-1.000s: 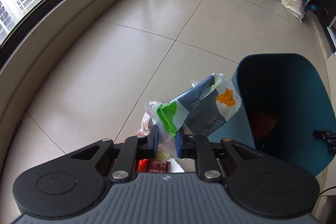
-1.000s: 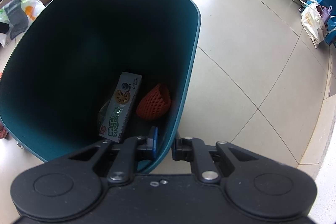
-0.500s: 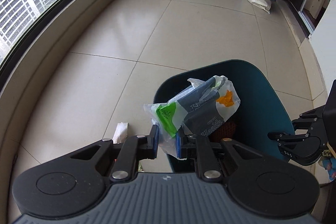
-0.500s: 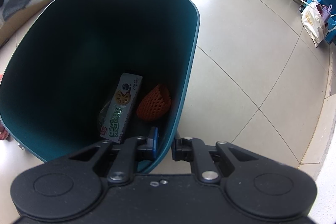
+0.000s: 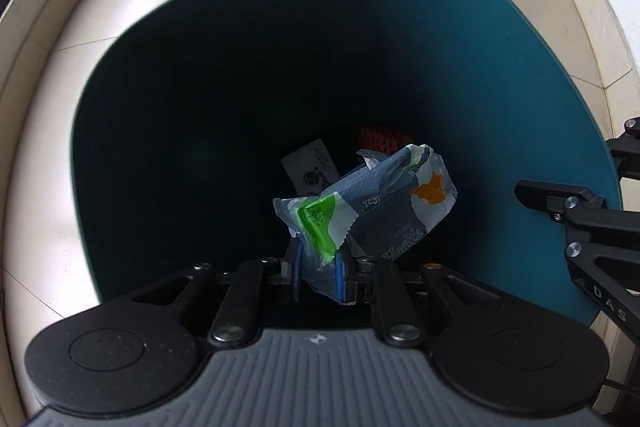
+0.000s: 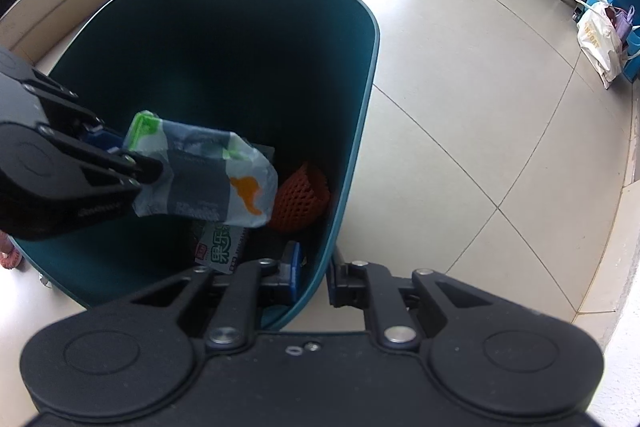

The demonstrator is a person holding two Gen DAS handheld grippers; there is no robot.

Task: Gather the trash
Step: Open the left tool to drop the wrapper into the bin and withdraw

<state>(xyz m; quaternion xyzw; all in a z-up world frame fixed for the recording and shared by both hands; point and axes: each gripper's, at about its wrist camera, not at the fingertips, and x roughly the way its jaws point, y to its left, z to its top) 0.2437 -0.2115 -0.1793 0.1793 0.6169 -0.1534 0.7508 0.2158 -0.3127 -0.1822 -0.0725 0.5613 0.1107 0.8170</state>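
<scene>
With the left gripper [image 5: 318, 273] clamped on a crumpled plastic wrapper [image 5: 372, 205] and hanging over the open mouth of the teal bin [image 6: 356, 131], the step in hand is the drop. The wrapper hangs clear of the bin walls, above the trash already lying at the bottom: a printed carton [image 6: 222, 247] and an orange foam net [image 6: 300, 197]. The right gripper [image 6: 312, 277] is clenched on the near rim of the bin, one finger inside the wall and one outside, steadying it.

Next move, as I judge it: the left jaws need to part so the wrapper falls in; the thin film may cling to a pad, so a small shake could be called for. The right grip should hold firm meanwhile.

Hard to make out: the bin floor is dark, and the carton is half covered by the wrapper in both views. A reddish scrap [image 6: 10, 255] at the left edge of the right wrist view is cut off; I cannot tell what it is.
</scene>
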